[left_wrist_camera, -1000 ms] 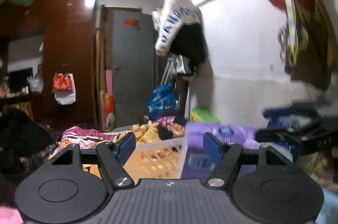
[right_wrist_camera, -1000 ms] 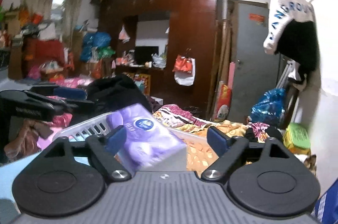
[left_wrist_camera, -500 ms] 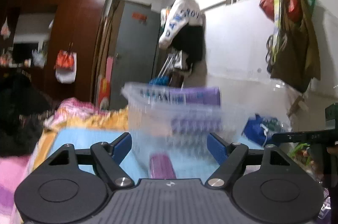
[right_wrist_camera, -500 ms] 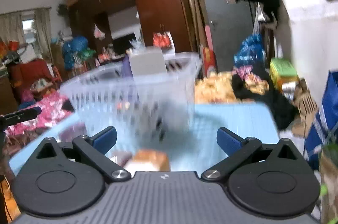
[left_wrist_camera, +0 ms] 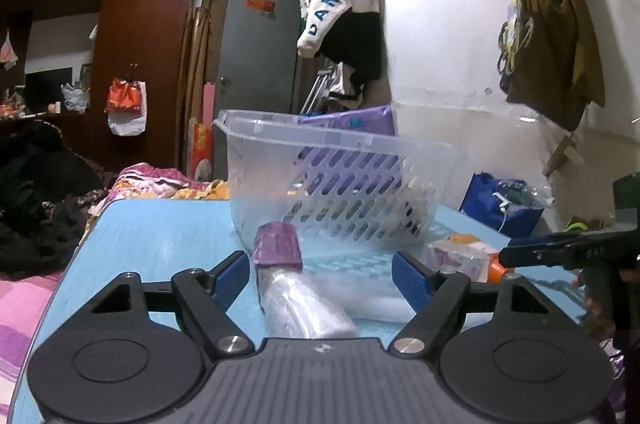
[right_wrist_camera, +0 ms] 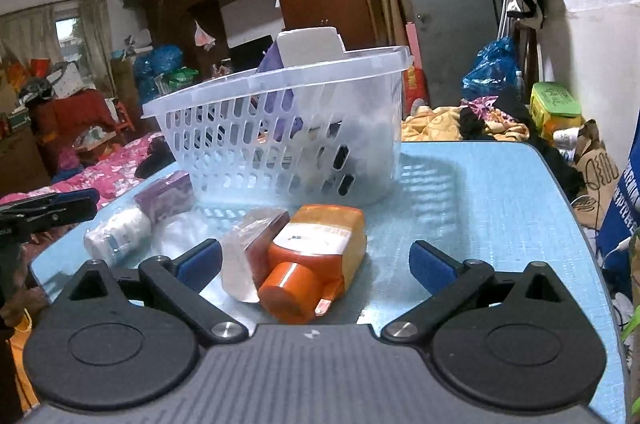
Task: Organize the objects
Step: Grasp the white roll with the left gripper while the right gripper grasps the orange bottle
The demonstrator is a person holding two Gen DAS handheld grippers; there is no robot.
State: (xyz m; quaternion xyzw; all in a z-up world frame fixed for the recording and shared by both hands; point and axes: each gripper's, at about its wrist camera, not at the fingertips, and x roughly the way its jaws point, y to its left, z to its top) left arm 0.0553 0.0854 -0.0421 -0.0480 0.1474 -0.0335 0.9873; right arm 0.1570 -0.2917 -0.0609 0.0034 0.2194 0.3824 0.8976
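A clear plastic basket (left_wrist_camera: 344,184) (right_wrist_camera: 288,128) stands on the light-blue table (right_wrist_camera: 500,192), holding a purple pack (left_wrist_camera: 352,122) and other items. In front of it lie a purple-capped wrapped roll (left_wrist_camera: 296,296) (right_wrist_camera: 132,220), a clear brown-filled packet (right_wrist_camera: 252,244) and an orange bottle (right_wrist_camera: 316,256) (left_wrist_camera: 476,256). My left gripper (left_wrist_camera: 322,274) is open, low over the table, with the roll between its fingers. My right gripper (right_wrist_camera: 316,262) is open, with the orange bottle and packet between its fingers. Each gripper shows at the edge of the other's view.
The table's right edge (right_wrist_camera: 576,208) drops off to bags on the floor. A bed with clothes (left_wrist_camera: 40,208) lies to the left. A wardrobe (left_wrist_camera: 132,36) and grey door (left_wrist_camera: 256,64) stand behind. Bags hang on the wall (left_wrist_camera: 552,24).
Both grippers have dropped from looking across the room to low over the table. The basket, blurred half a second ago, now stands still on the table. The roll, packet and bottle have come into view.
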